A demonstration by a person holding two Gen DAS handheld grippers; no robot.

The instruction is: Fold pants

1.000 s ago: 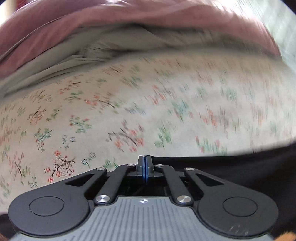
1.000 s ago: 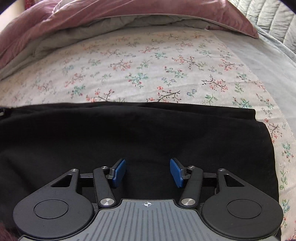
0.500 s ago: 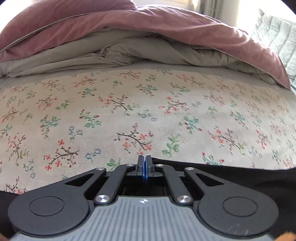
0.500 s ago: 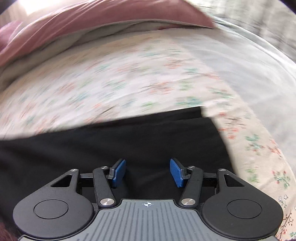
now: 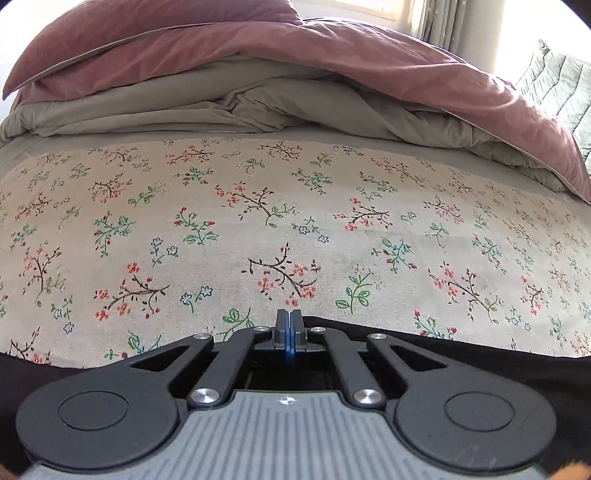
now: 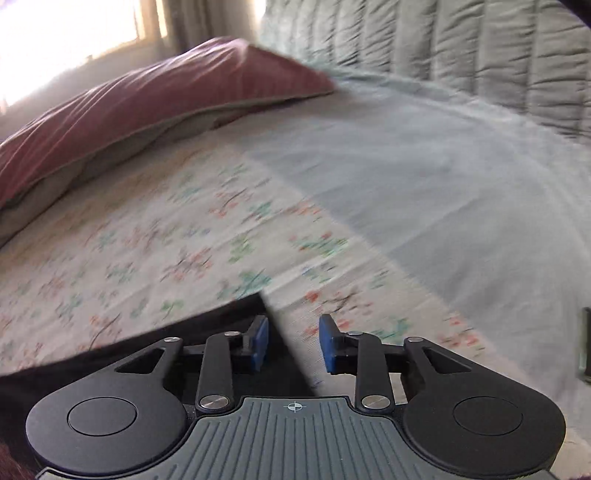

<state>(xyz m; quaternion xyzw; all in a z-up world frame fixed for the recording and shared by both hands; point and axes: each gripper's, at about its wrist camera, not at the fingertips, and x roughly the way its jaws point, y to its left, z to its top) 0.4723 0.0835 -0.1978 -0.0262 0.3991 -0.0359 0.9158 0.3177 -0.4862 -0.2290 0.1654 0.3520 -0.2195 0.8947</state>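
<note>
A floral sheet [image 5: 280, 221], cream with small sprigs in red, green and blue, fills the middle band of the left wrist view and the left half of the right wrist view, which is smeared by motion blur. Along the top of the left wrist view lies a heaped duvet [image 5: 332, 51], dusty rose on its upper face and grey-green beneath, its folds bunched at centre. In the right wrist view a plain pale grey sheet [image 6: 443, 177] covers the right side, meeting the floral sheet along a diagonal edge, and a quilted grey headboard [image 6: 480, 48] runs across the upper right. A bright window [image 6: 66, 33] glares in the upper left corner.

The black pants [image 5: 498, 365] lie flat on the floral sheet at the bottom of both views. In the left wrist view their far edge runs across the frame just beyond the linkage; in the right wrist view only a corner shows at lower left, ending in a straight edge.

The left gripper [image 5: 290, 325] is clenched, its blue pads pressed together at the pants' edge; whether cloth is pinched between them cannot be told. The right gripper [image 6: 293, 341] has its jaws closing, pads apart, straddling the edge of the pants' corner without pressing on it.
</note>
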